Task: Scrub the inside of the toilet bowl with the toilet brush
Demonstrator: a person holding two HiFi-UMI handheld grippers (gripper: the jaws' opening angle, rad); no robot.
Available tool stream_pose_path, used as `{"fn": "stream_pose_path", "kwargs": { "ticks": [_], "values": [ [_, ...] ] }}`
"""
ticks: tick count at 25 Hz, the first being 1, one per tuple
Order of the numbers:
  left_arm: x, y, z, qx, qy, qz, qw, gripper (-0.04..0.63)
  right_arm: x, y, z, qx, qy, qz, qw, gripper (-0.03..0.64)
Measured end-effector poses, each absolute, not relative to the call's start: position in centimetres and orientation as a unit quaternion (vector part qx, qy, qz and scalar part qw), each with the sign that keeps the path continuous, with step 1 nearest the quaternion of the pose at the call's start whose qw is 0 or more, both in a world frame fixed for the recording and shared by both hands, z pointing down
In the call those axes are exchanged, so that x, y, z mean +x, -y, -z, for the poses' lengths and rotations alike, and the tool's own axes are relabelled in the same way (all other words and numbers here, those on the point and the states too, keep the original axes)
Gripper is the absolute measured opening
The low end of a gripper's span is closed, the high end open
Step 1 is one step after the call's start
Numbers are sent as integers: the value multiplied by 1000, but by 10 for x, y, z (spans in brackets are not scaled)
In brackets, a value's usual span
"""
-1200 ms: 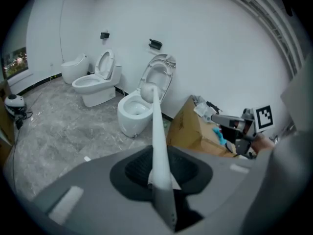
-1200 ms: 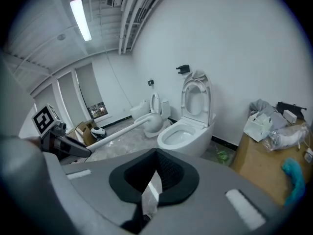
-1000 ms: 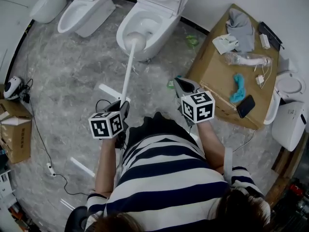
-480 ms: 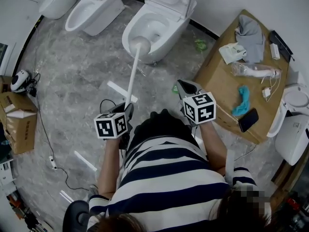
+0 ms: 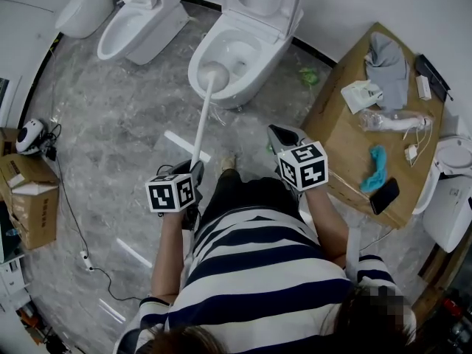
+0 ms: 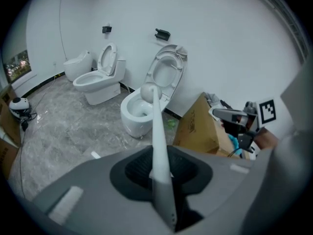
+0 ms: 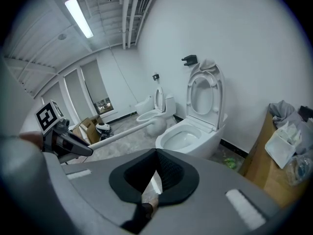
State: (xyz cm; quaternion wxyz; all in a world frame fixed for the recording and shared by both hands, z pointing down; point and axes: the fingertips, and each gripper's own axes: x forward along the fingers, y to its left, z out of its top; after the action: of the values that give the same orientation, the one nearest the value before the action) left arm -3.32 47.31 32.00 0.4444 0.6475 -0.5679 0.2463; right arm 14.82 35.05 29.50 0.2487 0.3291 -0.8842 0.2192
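Toilet brush (image 5: 200, 120): long white straight handle with a rounded white head (image 5: 216, 71), the head lying at the near rim of the open toilet bowl (image 5: 234, 93), whose lid stands raised. Left gripper (image 5: 190, 169), held low at the person's waist, is clamped on the handle's end; right gripper (image 5: 276, 133) is held level beside it, jaws pressed together on nothing. Cardboard box (image 5: 346, 135) at right carries a grey cloth (image 5: 387, 61) and a dark phone (image 5: 386, 195).

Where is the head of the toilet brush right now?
Head view, upper centre: the toilet brush has its head at the near rim of the open toilet, and its handle runs down to the left gripper.
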Motion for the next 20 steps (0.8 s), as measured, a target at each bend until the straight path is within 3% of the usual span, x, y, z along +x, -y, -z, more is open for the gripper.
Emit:
{"fn": "stream_pose_path", "kwargs": {
  "ticks": [20],
  "values": [
    [-150, -341, -364, 677, 471, -322, 464, 0, 37, -225, -321, 392, 843, -246, 275, -5]
  ]
}}
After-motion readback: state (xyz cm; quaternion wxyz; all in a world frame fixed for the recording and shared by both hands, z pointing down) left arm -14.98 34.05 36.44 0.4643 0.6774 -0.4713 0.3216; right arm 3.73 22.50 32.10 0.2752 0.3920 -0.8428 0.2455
